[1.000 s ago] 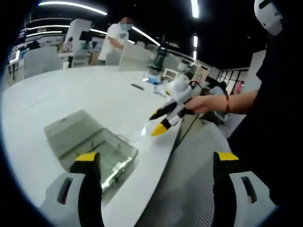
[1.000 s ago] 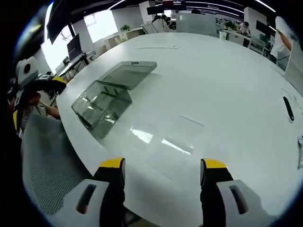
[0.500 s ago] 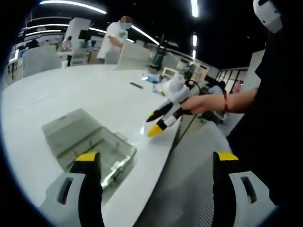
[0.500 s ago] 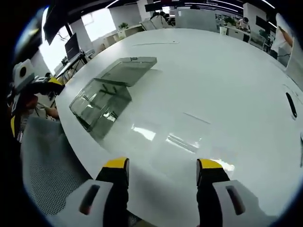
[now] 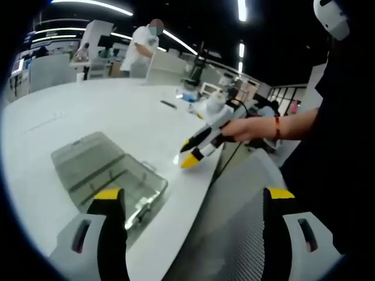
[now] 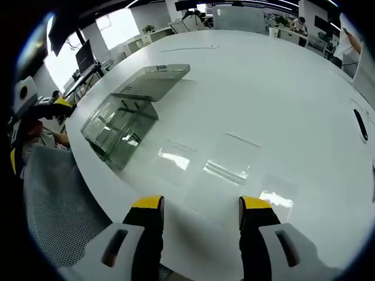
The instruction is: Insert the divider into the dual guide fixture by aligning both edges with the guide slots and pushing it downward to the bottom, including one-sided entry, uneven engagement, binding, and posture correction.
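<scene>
Looking along your right gripper [image 6: 196, 205], you see both yellow-tipped jaws spread apart with nothing between them, hovering over the near edge of the white table [image 6: 281, 105]. Just above the jaws in that frame lies the clear divider [image 6: 225, 170], flat on the tabletop and hard to make out apart from its glinting edges. The transparent guide fixture [image 6: 117, 126] sits at centre left, close to the table's edge, with its grey lid [image 6: 153, 79] lying flat beyond it, touching the fixture's far side. A small dark object [image 6: 360, 124] rests on the table at the far right.

Your left gripper [image 5: 190, 196] is also wide open and holding nothing; its left jaw overlaps the fixture [image 5: 105, 170] at lower left of the frame, its right jaw hangs over a mesh chair [image 5: 234, 234] off the table. In this view your right gripper [image 5: 190, 153] shows at centre, held by your hand [image 5: 246, 127], tips low over the table edge. Nothing lies between divider and fixture. A person in white [image 5: 140, 50] stands at upper left, behind the table, and small clutter [image 5: 181, 99] sits at the table's far side.
</scene>
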`<state>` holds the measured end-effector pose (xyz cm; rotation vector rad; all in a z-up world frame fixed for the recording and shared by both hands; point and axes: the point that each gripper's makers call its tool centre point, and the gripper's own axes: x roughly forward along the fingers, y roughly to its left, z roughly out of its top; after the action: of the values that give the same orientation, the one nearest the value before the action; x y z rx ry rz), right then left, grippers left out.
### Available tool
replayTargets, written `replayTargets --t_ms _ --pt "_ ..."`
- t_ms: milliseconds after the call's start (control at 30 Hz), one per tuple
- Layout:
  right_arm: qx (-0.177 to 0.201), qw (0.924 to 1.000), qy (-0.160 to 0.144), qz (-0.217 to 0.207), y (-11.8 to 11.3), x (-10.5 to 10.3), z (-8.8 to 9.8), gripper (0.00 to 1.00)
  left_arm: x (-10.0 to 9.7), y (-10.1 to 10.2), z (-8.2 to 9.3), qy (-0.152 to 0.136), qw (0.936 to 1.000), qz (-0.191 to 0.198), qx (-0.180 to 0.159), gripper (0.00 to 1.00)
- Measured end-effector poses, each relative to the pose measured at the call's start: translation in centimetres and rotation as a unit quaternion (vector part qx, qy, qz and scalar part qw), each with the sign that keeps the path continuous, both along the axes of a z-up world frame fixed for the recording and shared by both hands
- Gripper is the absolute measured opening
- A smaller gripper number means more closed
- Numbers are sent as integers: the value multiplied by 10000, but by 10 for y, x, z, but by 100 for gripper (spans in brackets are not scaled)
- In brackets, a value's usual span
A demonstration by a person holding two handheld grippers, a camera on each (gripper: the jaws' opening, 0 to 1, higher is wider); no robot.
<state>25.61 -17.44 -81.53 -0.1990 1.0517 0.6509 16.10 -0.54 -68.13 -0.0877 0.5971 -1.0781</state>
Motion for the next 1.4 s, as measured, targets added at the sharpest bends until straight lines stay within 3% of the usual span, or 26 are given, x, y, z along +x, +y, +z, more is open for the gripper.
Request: replayTargets --t_ms 267,433,833,1067,1400 --pt "-86 10000 2 -30 1 2 -1 47 0 -5 -1 21 10000 -45 -36 96" --pt "-168 9995 -19 -281 0 6 -2 45 -1 -6 -2 52 9999 -82 -48 96" --pt "-808 9955 -231 -445 3 9 -7 42 1 -3 -3 69 10000 -15 -60 96" --pt "-757 9955 -264 -496 1 8 -6 41 -1 -3 -3 68 10000 -7 -67 96" --pt "-842 9952 -128 -475 -11 6 -6 31 -2 -3 -3 55 10000 8 -49 96"
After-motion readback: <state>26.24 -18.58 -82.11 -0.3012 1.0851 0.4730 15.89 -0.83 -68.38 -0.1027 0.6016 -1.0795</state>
